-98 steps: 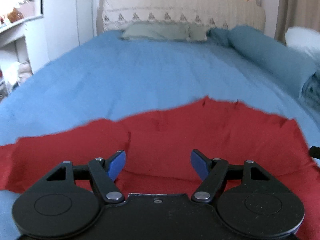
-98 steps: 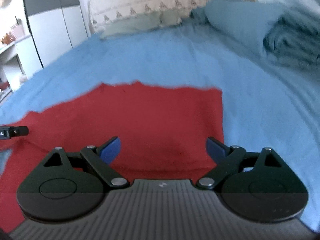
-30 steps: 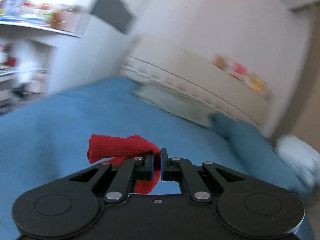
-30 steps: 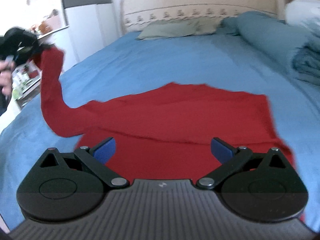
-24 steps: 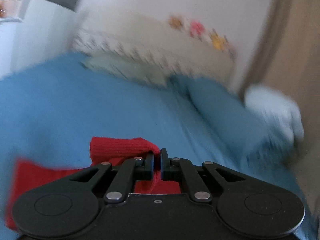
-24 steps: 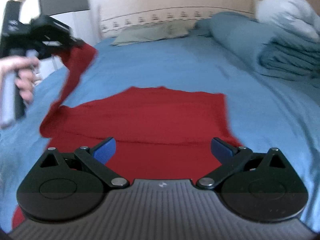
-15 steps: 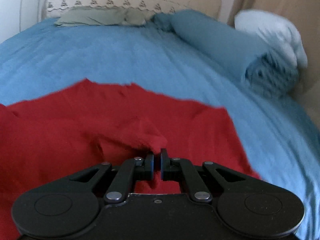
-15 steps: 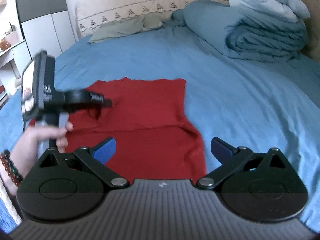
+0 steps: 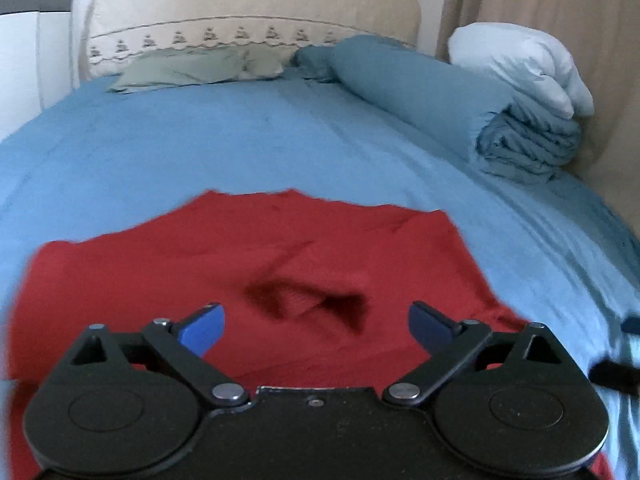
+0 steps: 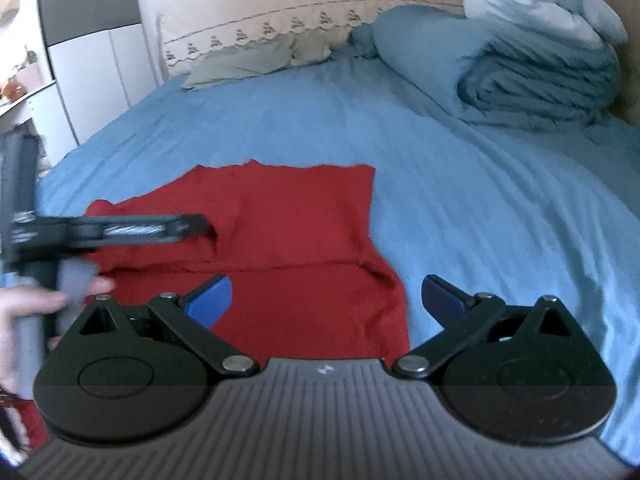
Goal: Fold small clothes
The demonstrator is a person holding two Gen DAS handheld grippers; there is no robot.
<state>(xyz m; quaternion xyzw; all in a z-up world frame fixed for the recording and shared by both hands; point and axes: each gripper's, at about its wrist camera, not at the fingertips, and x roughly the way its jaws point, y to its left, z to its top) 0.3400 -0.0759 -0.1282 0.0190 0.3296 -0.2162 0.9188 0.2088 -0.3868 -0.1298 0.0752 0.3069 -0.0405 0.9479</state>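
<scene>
A red knit garment (image 9: 248, 256) lies spread on the blue bed sheet, with one sleeve folded over onto its body; the sleeve end forms a rumpled bump (image 9: 308, 300). My left gripper (image 9: 316, 324) is open and empty just above that bump. In the right wrist view the garment (image 10: 296, 220) lies ahead and to the left, and the left gripper's tool (image 10: 120, 230) reaches over it from the left, held by a hand. My right gripper (image 10: 326, 304) is open and empty over the garment's right edge.
The blue sheet (image 9: 200, 140) covers the whole bed. A rolled blue duvet (image 9: 440, 100) with a white pillow (image 9: 520, 60) on it lies along the right side. Grey-green pillows (image 9: 192, 68) sit at the headboard. A white wardrobe (image 10: 92, 60) stands at left.
My left gripper carried the sleeve over onto the garment's body, then opened and let it go. The sleeve now rests folded on the garment. My right gripper stayed open.
</scene>
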